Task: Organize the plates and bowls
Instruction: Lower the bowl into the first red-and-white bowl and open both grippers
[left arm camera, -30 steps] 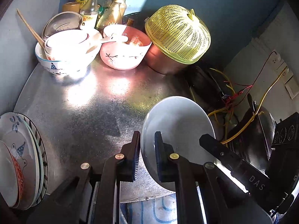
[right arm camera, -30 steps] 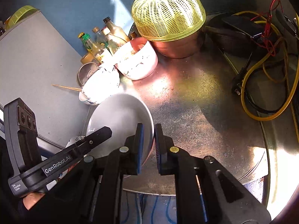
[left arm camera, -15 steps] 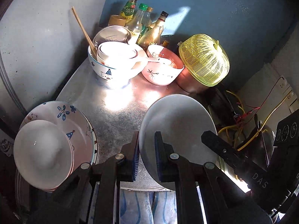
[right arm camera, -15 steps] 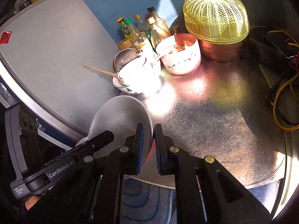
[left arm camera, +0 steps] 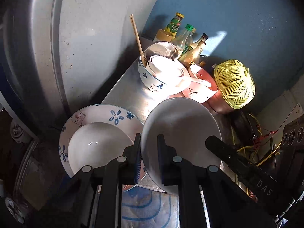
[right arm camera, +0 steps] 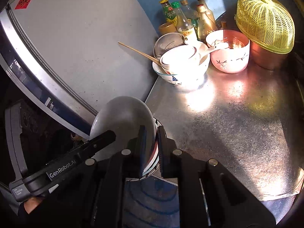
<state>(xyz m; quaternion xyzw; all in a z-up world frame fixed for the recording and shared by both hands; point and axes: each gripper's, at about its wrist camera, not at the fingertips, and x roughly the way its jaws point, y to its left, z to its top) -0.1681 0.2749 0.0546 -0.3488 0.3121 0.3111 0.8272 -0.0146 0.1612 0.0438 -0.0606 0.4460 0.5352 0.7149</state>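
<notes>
Over the near left corner of the metal tabletop [right arm camera: 237, 133], the plain white plate [left arm camera: 180, 133] has swung from the open middle to hang beside the plate stack [left arm camera: 98, 117], so stacking looks close. Left tool [left arm camera: 149, 152] and right tool [right arm camera: 151, 148] each clench its opposite rims; only the left view shows the stack's bear-and-flower plate with its white bowl [left arm camera: 98, 144]
</notes>
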